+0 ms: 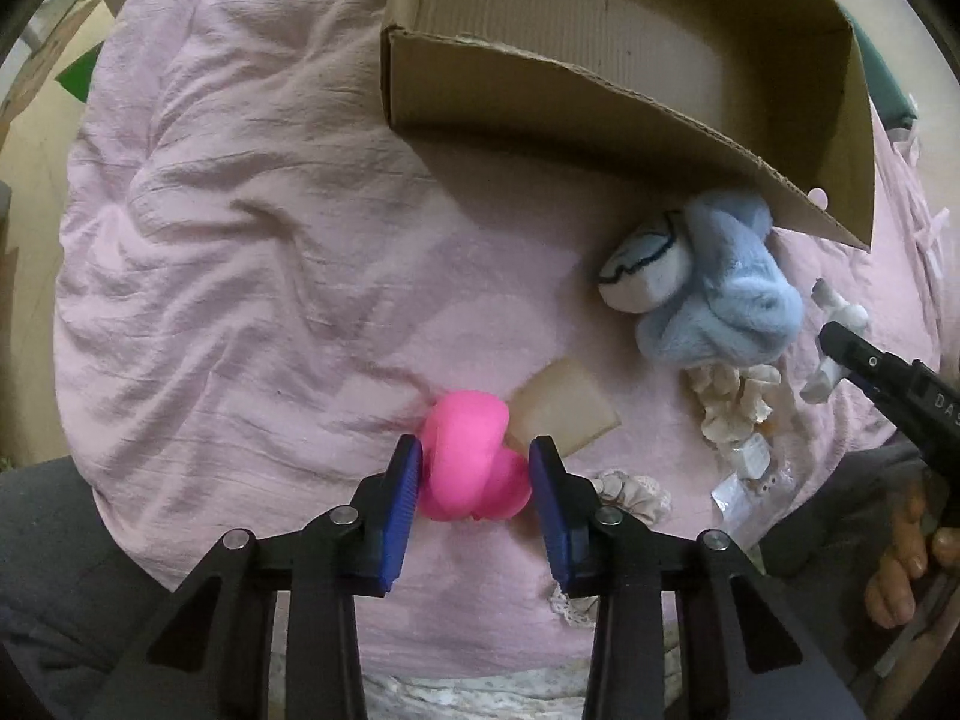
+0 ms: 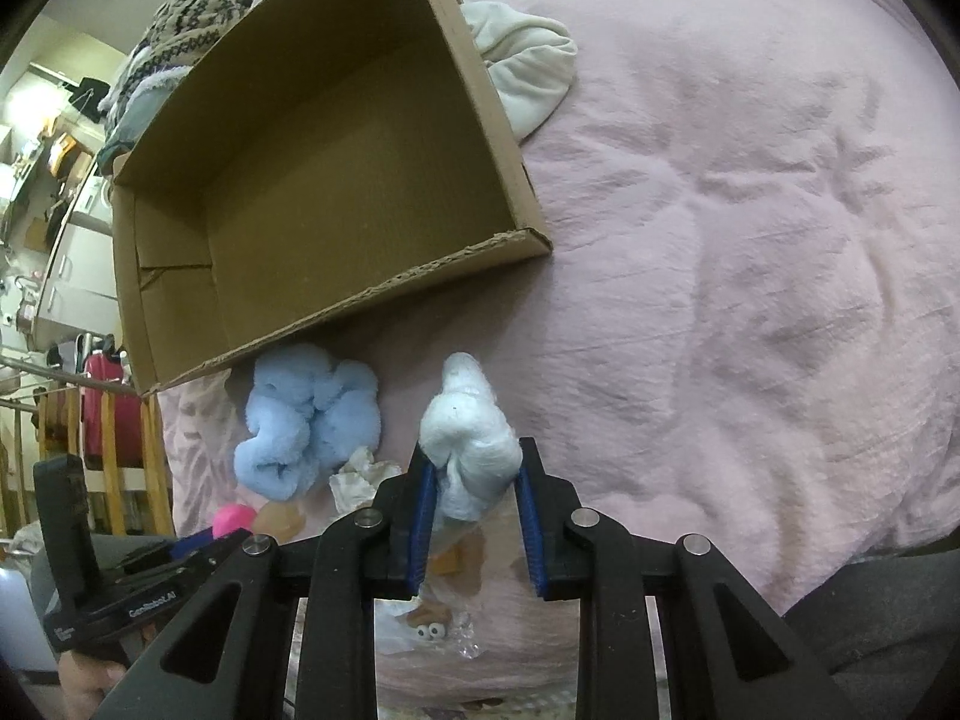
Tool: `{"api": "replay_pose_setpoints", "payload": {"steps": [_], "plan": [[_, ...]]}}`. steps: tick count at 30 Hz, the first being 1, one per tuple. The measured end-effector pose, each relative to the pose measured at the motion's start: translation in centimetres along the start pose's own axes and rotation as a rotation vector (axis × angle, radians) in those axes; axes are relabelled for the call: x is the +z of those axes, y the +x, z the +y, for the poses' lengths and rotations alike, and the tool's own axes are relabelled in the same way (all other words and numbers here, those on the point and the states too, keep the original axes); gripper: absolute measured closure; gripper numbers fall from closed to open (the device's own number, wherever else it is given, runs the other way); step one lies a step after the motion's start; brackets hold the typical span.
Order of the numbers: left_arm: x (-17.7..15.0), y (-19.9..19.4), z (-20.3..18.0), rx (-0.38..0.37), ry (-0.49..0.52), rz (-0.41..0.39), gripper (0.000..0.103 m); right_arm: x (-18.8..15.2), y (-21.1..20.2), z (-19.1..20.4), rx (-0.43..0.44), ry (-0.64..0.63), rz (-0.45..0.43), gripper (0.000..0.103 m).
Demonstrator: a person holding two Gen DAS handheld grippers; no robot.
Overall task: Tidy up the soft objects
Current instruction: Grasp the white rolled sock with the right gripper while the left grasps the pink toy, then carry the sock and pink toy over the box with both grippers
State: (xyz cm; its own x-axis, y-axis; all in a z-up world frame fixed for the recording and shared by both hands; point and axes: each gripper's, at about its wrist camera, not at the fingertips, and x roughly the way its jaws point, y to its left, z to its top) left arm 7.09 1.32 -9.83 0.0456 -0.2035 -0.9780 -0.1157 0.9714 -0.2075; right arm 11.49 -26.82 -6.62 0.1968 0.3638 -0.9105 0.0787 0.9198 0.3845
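My left gripper [image 1: 474,462] is shut on a bright pink soft toy [image 1: 471,468] just above the pink bedspread [image 1: 240,240]. My right gripper [image 2: 473,468] is shut on a pale white-blue fluffy toy [image 2: 468,432], which sticks out forward between the pads. A light blue plush [image 1: 720,294] lies under the near edge of the open cardboard box [image 1: 600,78]; it also shows in the right wrist view [image 2: 306,420], left of the held toy. The box [image 2: 312,180] looks empty inside. The pink toy [image 2: 233,519] shows at lower left of the right wrist view.
Cream lace scrunchies [image 1: 729,408] and small plastic packets [image 1: 744,480] lie near the blue plush. A tan card piece [image 1: 564,414] lies behind the pink toy. A white cloth [image 2: 522,72] lies beyond the box. Knitted clothes [image 2: 198,6] are piled behind the box.
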Motion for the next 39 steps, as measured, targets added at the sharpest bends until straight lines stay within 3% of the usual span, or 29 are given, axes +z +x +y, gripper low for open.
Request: {"api": "replay_pose_setpoints", "payload": {"steps": [1, 3, 16, 24, 31, 39], "plan": [[0.1, 0.0, 0.0, 0.0, 0.0, -0.005, 0.082, 0.0, -0.1, 0.0, 0.001, 0.0, -0.002, 0.076], [0.1, -0.8, 0.1, 0.006, -0.004, -0.036, 0.083, -0.1, -0.4, 0.0, 0.007, -0.004, -0.007, 0.076], [-1.0, -6.8, -0.5, 0.088, -0.013, -0.233, 0.084, -1.0, -3.0, 0.0, 0.055, -0.054, -0.052, 0.076], [-1.6, -8.5, -0.7, 0.13, -0.015, -0.32, 0.084, -1.7, -4.2, 0.8, 0.071, -0.116, -0.09, 0.076], [-1.8, -11.1, -1.3, 0.154, 0.017, -0.465, 0.085, -2.0, -6.5, 2.8, 0.125, -0.182, -0.191, 0.076], [0.3, -15.1, -2.8, 0.115, 0.083, -0.597, 0.085, -0.1, -10.7, 4.9, 0.157, -0.241, -0.343, 0.076]]}}
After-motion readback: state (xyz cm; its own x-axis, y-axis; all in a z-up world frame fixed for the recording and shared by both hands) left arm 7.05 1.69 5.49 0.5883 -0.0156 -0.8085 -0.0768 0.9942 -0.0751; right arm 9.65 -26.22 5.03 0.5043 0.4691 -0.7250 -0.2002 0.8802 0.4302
